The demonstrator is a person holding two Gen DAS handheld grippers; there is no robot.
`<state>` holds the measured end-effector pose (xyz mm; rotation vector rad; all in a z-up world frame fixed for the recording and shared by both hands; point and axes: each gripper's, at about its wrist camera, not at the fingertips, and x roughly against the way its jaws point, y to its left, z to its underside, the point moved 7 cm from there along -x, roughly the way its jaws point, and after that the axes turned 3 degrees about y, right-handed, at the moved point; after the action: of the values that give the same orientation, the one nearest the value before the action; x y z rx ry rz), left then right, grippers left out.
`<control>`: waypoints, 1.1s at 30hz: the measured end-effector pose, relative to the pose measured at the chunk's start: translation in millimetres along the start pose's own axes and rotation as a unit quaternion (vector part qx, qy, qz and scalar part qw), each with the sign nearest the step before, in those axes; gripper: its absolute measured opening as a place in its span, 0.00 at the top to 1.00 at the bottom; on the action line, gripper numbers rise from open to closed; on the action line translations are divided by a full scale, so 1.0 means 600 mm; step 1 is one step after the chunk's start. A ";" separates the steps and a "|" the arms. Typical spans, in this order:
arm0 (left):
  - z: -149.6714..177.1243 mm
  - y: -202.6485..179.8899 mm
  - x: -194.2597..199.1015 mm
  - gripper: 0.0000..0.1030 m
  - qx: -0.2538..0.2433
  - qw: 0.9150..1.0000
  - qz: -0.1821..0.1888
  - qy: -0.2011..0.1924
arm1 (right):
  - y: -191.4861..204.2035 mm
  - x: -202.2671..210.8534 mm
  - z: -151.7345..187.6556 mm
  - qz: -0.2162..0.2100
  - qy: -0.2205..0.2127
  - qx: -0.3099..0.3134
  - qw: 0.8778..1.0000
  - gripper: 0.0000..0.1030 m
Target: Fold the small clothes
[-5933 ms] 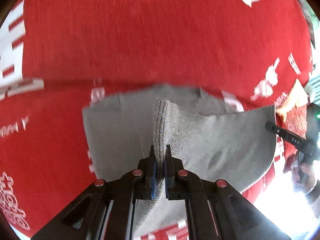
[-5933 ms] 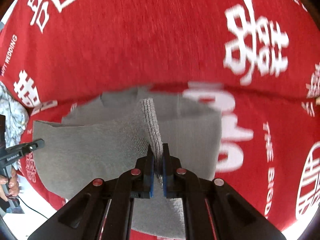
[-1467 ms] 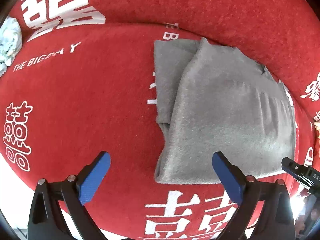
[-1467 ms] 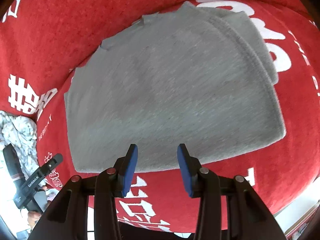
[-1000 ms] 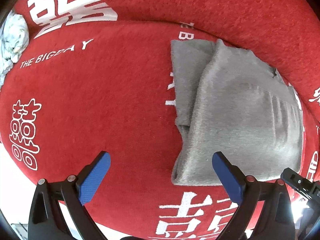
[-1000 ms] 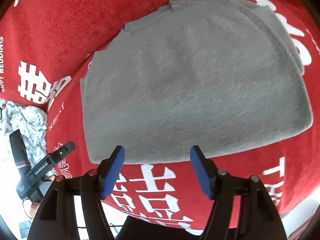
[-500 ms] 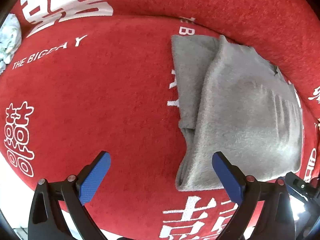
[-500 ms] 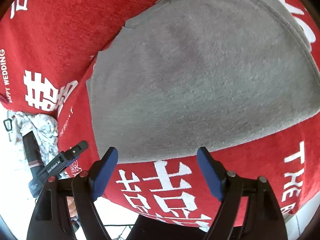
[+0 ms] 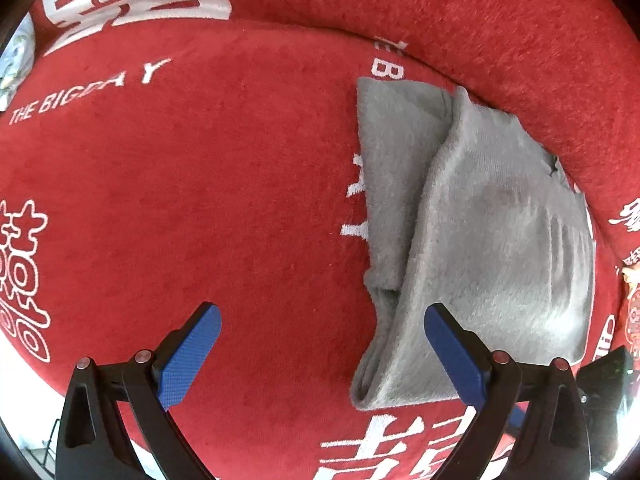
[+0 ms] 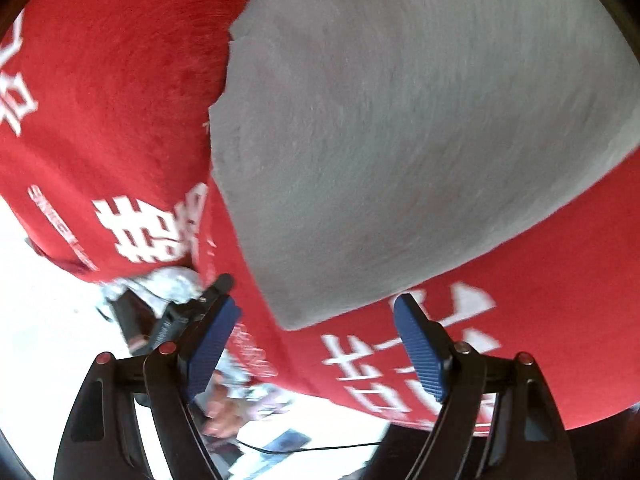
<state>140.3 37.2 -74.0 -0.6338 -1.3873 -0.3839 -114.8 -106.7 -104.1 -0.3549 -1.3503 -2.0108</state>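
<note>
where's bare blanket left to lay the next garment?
Bare patch: the red blanket left of the folded grey garment, below the THE BIG DAY lettering. Taken: the right side under the garment, hard against the raised red fold behind.

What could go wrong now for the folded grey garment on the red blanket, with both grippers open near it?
1. In the left wrist view the grey garment has an uneven fold: a lower layer sticks out on one side. Another fold may stay crooked.
2. The left gripper has one finger over the garment's corner; closing might drag or open the fold.
3. The garment's near edge lies close to the red blanket edge, by the right gripper; a pull may slide it off.
</note>
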 end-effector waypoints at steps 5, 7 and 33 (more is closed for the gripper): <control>-0.016 0.001 -0.012 0.01 0.004 1.000 0.028 0.005 | -0.004 -0.048 0.004 -0.018 0.007 -0.011 1.000 0.19; -0.022 0.000 -0.012 0.01 0.003 0.999 0.038 0.004 | 0.000 -0.062 0.003 -0.036 0.008 -0.018 0.999 0.19; -0.098 -0.169 -0.058 0.01 -0.019 0.945 0.308 0.110 | 0.137 -0.014 -0.027 -0.136 -0.011 0.060 0.989 0.92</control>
<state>120.0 -82.2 -92.6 -0.9848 -0.9086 0.0237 -51.9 -136.9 -57.5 -0.1432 -1.5974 -2.1336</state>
